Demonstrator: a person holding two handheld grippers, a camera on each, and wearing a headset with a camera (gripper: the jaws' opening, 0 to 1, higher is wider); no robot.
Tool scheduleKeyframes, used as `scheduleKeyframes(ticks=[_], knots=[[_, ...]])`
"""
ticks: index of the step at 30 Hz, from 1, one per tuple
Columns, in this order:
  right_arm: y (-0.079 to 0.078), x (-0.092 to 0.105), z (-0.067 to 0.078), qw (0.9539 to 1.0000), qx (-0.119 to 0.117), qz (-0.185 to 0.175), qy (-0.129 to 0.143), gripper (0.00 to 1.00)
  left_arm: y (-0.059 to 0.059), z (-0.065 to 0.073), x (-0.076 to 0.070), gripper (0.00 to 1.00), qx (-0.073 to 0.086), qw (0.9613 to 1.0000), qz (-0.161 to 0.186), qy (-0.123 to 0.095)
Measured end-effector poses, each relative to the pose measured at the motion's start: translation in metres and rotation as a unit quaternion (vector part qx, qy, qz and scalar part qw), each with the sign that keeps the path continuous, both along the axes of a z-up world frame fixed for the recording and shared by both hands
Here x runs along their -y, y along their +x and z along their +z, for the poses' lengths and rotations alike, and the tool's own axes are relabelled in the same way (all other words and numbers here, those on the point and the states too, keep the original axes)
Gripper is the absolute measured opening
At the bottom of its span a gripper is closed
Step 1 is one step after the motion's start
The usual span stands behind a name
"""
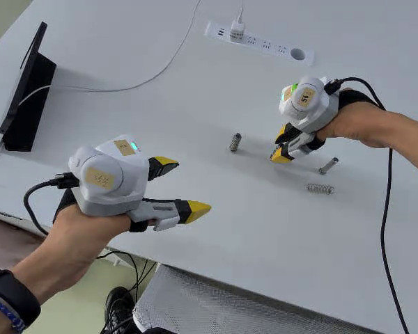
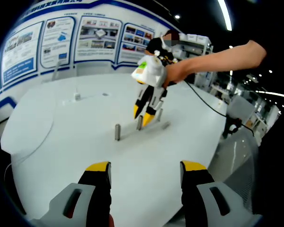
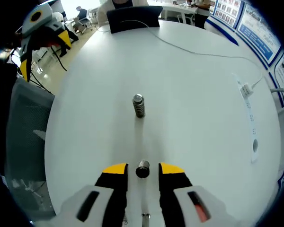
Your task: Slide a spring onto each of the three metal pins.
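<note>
One metal pin with a spring (image 1: 235, 142) on it stands upright mid-table; it is also in the right gripper view (image 3: 138, 105) and the left gripper view (image 2: 117, 131). My right gripper (image 1: 281, 145) points down at a second upright pin (image 3: 142, 169), which stands between the jaws with a small gap on each side; the right gripper (image 3: 143, 169) is narrowly open. A bare pin (image 1: 328, 165) lies flat to its right, and a loose spring (image 1: 320, 188) lies just in front of that. My left gripper (image 1: 181, 186) hovers open and empty at the near left (image 2: 144, 170).
A white power strip (image 1: 259, 42) with a plugged-in charger lies at the far edge, its cable running left to a black stand (image 1: 28, 90). The table's near edge (image 1: 216, 275) is close below the left gripper. A black cable trails from the right hand.
</note>
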State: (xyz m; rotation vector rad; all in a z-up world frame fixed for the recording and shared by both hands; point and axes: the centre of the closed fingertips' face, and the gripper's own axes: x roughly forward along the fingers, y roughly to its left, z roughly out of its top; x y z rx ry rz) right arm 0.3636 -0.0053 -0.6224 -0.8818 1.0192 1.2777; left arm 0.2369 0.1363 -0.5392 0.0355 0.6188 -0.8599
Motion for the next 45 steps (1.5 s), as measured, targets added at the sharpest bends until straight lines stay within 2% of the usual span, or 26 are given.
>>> scheduleKeyframes(ticks=[7,12,18,24,29,32,34,36,38,39,41,42,45], knots=[[0.000,0.006,0.022,0.9997,0.016,-0.015,0.013,0.30,0.002,0.005,0.003,0.60,0.006,1.0000,-0.003,-0.001],[0.003,0.013,0.038,0.9979,0.033,-0.045,0.032,0.33,0.004,0.009,0.006,0.61,0.009,1.0000,-0.002,-0.001],[0.000,0.020,0.053,0.9933,0.028,-0.089,0.068,0.35,0.004,0.017,0.010,0.61,0.012,0.9999,-0.001,-0.005],[-0.004,0.027,0.065,0.9832,0.023,-0.143,0.111,0.35,0.005,0.024,0.012,0.61,0.018,0.9998,-0.003,-0.005],[-0.007,0.032,0.071,0.9764,0.023,-0.168,0.133,0.37,0.011,0.026,0.013,0.62,0.020,0.9998,-0.002,-0.004],[-0.008,0.035,0.073,0.9679,0.022,-0.195,0.157,0.38,0.015,0.026,0.013,0.62,0.019,0.9998,-0.001,-0.006],[-0.011,0.034,0.076,0.9599,0.018,-0.215,0.179,0.38,0.015,0.027,0.014,0.62,0.019,0.9998,-0.001,-0.007],[-0.016,0.034,0.079,0.9537,0.018,-0.228,0.195,0.39,0.017,0.027,0.015,0.62,0.020,0.9998,-0.001,-0.008],[-0.019,0.035,0.081,0.9486,0.019,-0.239,0.206,0.41,0.019,0.027,0.016,0.62,0.020,0.9998,-0.001,-0.009],[-0.021,0.036,0.082,0.9441,0.021,-0.250,0.214,0.41,0.020,0.028,0.017,0.61,0.019,0.9998,0.001,-0.012],[-0.025,0.036,0.084,0.9383,0.021,-0.261,0.226,0.41,0.023,0.027,0.018,0.62,0.018,0.9997,0.001,-0.014],[-0.028,0.037,0.085,0.9320,0.021,-0.275,0.235,0.42,0.024,0.027,0.019,0.62,0.018,0.9997,0.001,-0.015],[-0.035,0.040,0.087,0.9187,0.021,-0.301,0.255,0.44,0.025,0.026,0.021,0.62,0.018,0.9998,-0.002,-0.013]])
